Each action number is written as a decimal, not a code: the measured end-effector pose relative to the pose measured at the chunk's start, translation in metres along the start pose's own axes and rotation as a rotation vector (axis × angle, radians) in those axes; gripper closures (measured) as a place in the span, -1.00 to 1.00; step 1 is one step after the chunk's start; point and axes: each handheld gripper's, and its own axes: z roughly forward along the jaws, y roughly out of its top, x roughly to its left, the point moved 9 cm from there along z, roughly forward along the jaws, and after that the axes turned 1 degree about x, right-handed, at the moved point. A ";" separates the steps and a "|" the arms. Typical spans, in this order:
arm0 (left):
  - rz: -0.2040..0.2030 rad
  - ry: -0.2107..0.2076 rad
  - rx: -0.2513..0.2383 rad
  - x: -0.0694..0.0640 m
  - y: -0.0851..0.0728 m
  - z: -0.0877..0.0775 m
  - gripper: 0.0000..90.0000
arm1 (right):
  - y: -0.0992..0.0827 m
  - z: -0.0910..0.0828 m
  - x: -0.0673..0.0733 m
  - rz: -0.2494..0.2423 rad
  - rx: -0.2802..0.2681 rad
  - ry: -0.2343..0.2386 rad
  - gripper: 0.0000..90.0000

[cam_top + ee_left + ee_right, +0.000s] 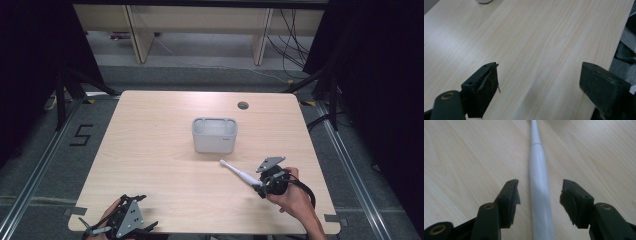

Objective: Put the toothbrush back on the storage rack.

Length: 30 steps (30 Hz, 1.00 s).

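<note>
A white electric toothbrush (240,174) lies flat on the wooden table (160,150), its head pointing toward a white holder cup (214,135) at the table's middle. My right gripper (261,189) sits at the handle end. In the right gripper view the toothbrush handle (539,182) runs between the jaws of the right gripper (540,188), with a gap on both sides, so the gripper is open. Near the front left edge my left gripper (146,212) rests low, open and holding nothing. The left gripper view shows the left gripper (539,75) with bare wood between its jaws.
A round cable hole (243,105) sits near the table's far edge. The bottom of the white holder cup (484,1) peeks in at the top of the left gripper view. Black frames and cables stand beyond the table's sides, and a "5" mark (81,135) is on the floor at left.
</note>
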 end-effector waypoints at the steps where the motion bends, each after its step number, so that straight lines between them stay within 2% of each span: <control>1: 0.003 0.000 0.008 0.000 -0.001 0.000 -0.67 | 0.001 0.000 -0.001 -0.013 -0.003 0.002 0.04; 5: -0.005 -0.003 -0.001 0.000 0.000 0.000 -0.67 | 0.004 0.002 -0.002 -0.027 0.001 0.002 -0.01; 6: -0.001 0.022 -0.003 0.002 0.000 0.001 -0.67 | 0.005 0.003 -0.004 -0.009 0.009 -0.003 -0.02; 7: -0.001 0.022 -0.003 0.002 0.000 0.001 -0.67 | 0.006 0.003 -0.004 -0.009 0.008 -0.004 -0.03; 9: 0.002 0.022 -0.001 0.002 0.000 0.000 -0.67 | 0.007 0.003 -0.004 -0.003 0.010 0.006 -0.04; 10: -0.001 -0.006 0.009 0.001 -0.001 -0.001 -0.67 | 0.008 0.004 -0.005 -0.021 0.011 0.012 -0.05; 11: 0.007 0.000 0.014 0.002 -0.002 -0.001 -0.67 | 0.008 0.005 -0.005 -0.026 0.012 0.016 -0.05; 12: -0.004 0.006 0.005 0.002 -0.001 0.001 -0.67 | 0.008 0.005 -0.004 -0.006 0.021 0.013 -0.05; 14: 0.000 0.000 0.005 0.000 0.000 0.001 -0.67 | 0.007 0.008 -0.003 -0.007 0.028 0.022 -0.06; 19: 0.003 0.001 0.011 0.000 -0.001 0.001 -0.67 | 0.007 0.014 -0.004 -0.005 0.068 0.032 -0.06; 21: 0.001 -0.005 0.008 0.000 -0.001 0.001 -0.67 | 0.008 0.017 -0.006 -0.019 0.081 0.037 -0.06; 22: 0.003 0.001 0.008 0.000 0.000 0.001 -0.67 | 0.007 0.018 -0.005 -0.007 0.092 0.040 -0.06; 25: 0.005 -0.002 0.002 0.000 0.000 0.001 -0.67 | 0.008 0.021 -0.006 -0.018 0.108 0.040 -0.04; 26: 0.003 -0.002 0.007 0.000 0.000 0.001 -0.67 | 0.010 0.025 -0.008 -0.036 0.125 0.041 -0.04; 28: 0.000 -0.006 0.008 0.000 -0.001 0.001 -0.67 | 0.010 0.026 -0.007 -0.027 0.132 0.044 -0.03; 30: -0.003 -0.004 0.005 0.000 0.000 0.001 -0.67 | 0.012 0.029 -0.007 -0.044 0.153 0.046 0.00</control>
